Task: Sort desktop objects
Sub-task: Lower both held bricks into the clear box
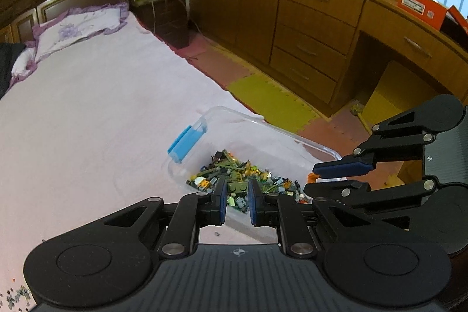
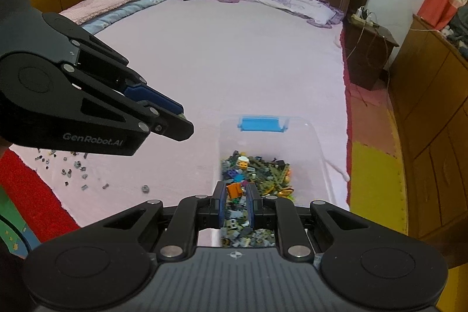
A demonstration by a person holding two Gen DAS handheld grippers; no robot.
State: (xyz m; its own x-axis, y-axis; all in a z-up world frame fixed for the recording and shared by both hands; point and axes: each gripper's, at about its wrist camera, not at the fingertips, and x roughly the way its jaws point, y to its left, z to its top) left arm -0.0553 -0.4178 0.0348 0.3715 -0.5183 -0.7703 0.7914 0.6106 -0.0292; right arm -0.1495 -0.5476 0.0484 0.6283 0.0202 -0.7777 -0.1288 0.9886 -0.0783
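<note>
Left wrist view, left tool (image 1: 237, 189) pinching green brick (image 1: 237, 188), right tool (image 2: 236, 192) pinching orange brick (image 2: 235, 190), over clear bin (image 2: 310, 136) near bed edge.

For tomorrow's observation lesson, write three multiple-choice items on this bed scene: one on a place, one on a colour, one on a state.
1. Where does the clear plastic box stand?
A. on the bed
B. on the dresser
C. on the floor mats

2. What colour is the box's latch?
A. red
B. blue
C. yellow

3. What do the left tongs hold?
A. a green brick
B. a pillow
C. a cable

Answers: 1 A, the box rests on the pink sheet; 2 B, the clip on its end is blue; 3 A, a green brick sits between the pads.
</note>
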